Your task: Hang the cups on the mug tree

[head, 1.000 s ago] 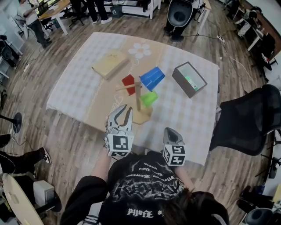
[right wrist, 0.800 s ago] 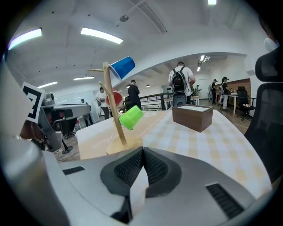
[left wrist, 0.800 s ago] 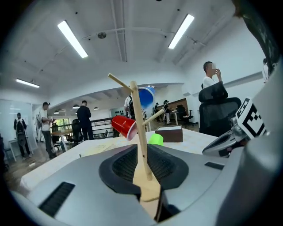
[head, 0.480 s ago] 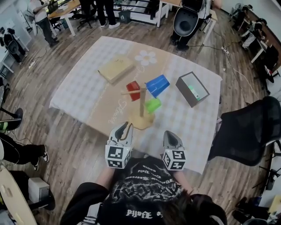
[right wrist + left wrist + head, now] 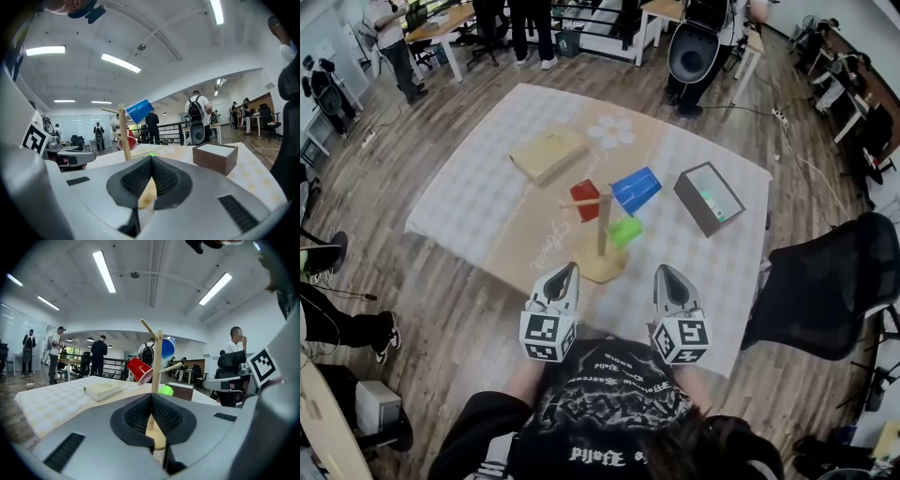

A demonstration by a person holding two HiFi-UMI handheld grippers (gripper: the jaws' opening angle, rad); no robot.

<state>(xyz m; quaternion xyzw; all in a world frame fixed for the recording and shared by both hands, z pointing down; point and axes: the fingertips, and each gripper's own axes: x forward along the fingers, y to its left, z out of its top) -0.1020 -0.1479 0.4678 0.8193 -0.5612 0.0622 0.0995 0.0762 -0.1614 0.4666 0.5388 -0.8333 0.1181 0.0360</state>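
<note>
We judge hanging done: the red plastic cup [image 5: 585, 199], blue plastic cup [image 5: 636, 189] and green plastic cup [image 5: 626, 231] appear hung on the wooden mug tree [image 5: 602, 220] at twelve o'clock, so our left hand-held gripper [image 5: 565, 272] and right hand-held gripper [image 5: 664, 274], jaws together and empty, need only retreat.

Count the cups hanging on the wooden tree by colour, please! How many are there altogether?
Red cup: 1
Blue cup: 1
Green cup: 1
Total: 3 cups, all hanging on the mug tree
</note>
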